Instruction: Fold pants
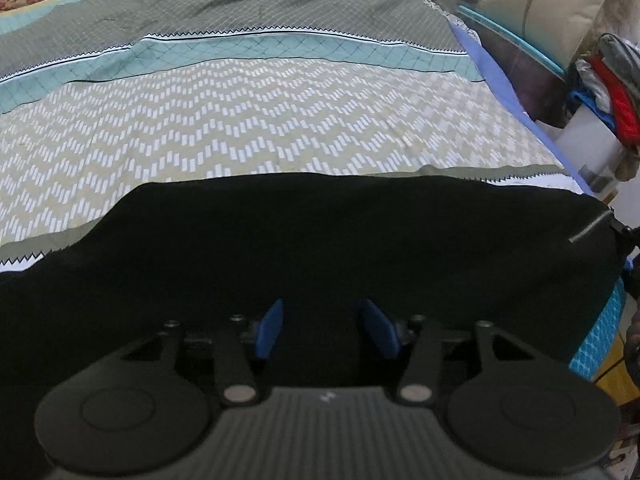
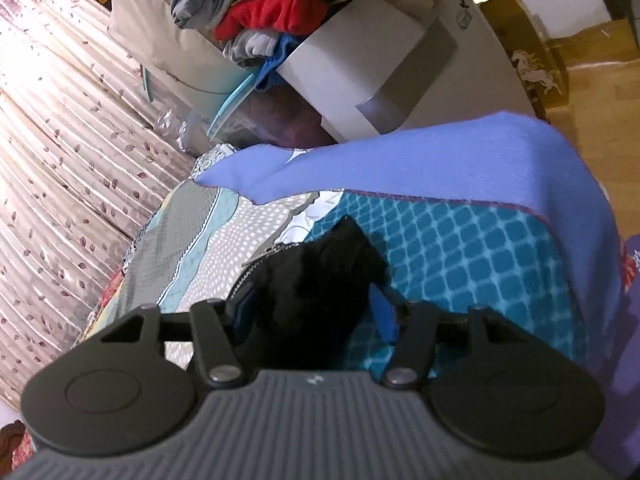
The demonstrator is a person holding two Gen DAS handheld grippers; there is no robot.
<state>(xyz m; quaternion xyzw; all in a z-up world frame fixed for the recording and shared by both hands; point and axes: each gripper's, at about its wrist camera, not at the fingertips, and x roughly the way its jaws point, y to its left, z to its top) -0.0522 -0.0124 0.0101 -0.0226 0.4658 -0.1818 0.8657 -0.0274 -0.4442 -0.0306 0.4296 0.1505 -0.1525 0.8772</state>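
Quilted zigzag bedspread point(image 1: 240, 128) under soft black pants point(image 1: 320, 240); left claw point(image 1: 326, 330) spread, right claw point(image 2: 316, 316) pinching bunched pants.

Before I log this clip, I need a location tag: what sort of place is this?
Most likely a bedroom at home. The black pants lie on a bed with a patterned bedspread, a curtain hangs beside it, and a pile of clothes sits on a grey box nearby.
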